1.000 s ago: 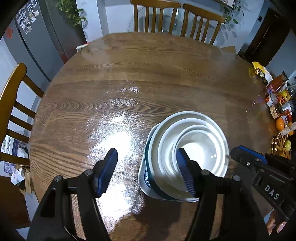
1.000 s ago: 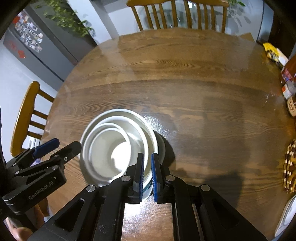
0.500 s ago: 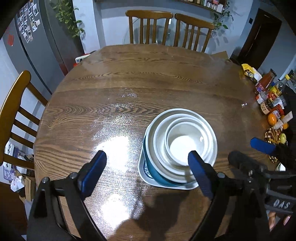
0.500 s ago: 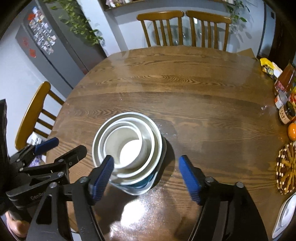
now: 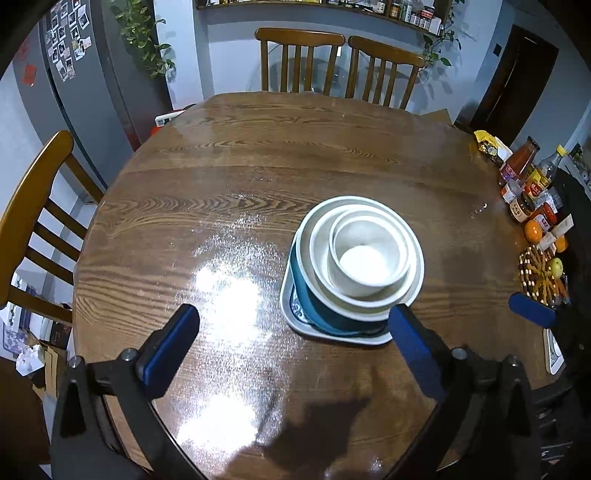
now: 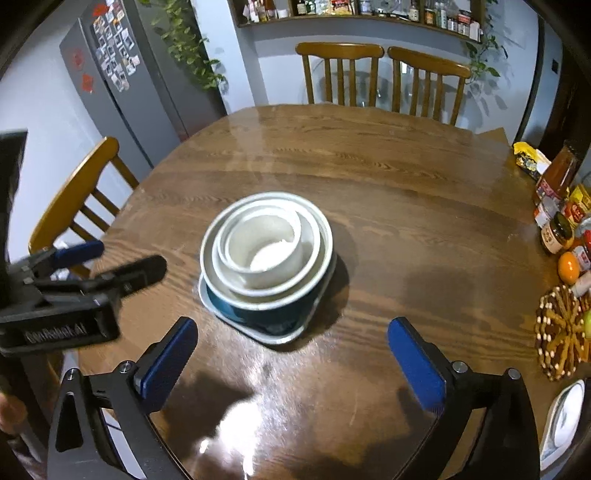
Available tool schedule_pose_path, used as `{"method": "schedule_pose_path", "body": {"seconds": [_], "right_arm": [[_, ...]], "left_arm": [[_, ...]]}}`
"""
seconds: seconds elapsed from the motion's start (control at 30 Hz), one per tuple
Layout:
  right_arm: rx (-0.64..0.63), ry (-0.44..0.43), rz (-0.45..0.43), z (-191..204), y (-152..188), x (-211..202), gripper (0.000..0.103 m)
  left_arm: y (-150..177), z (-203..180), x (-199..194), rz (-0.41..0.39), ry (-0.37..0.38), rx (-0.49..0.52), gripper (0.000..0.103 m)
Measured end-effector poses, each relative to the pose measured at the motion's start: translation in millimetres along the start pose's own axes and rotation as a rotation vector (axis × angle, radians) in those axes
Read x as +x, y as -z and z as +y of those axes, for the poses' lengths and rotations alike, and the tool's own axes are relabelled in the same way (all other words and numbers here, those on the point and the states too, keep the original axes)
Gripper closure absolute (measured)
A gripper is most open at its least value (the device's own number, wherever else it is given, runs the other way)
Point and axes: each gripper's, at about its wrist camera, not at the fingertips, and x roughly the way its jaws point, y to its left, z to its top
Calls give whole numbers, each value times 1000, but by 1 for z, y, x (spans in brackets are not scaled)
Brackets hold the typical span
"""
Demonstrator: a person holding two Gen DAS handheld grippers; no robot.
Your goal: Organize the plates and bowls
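Round table (image 5: 295, 155) | nested bowls (image 5: 364, 258) mid-table | both tongs spread, above near edge

Round wooden table (image 5: 332, 158): nested white bowls (image 5: 365, 254) over blue bowl (image 5: 325, 314) on white plate (image 5: 295, 317), near right edge; left gripper (image 5: 295, 354) spread wide, empty.

Place: a home dining room beside a kitchen.
Table: round wooden table (image 5: 295, 155), with wooden chairs (image 6: 340, 74) drawn up around it.
Fridge: grey fridge (image 6: 122, 92) covered in photos and magnets.
Shelf: wall shelf (image 6: 354, 14) lined with jars and bottles.
Plants: trailing plant (image 6: 188, 40) on the wall.
Table edge: sauce bottles (image 6: 557, 177), jars, oranges.
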Motion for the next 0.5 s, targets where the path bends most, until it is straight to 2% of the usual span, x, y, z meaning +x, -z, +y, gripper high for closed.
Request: {"method": "schedule_pose_path", "body": {"seconds": [0.1,0.2,0.33,0.5], "right_arm": [[0,16,1,0,6,0,0],[5,33,-7,0,11,-1,0],[10,44,-13,1,16,-2,0],[15,61,-24,5,19,-3,0]], "left_arm": [[5,-1,-2,2,-8,12,1],[10,-2,-2,22,21,21,1],[14,-3,-2,24,5,40,1],[20,-3,-2,42,56,51,1]]}}
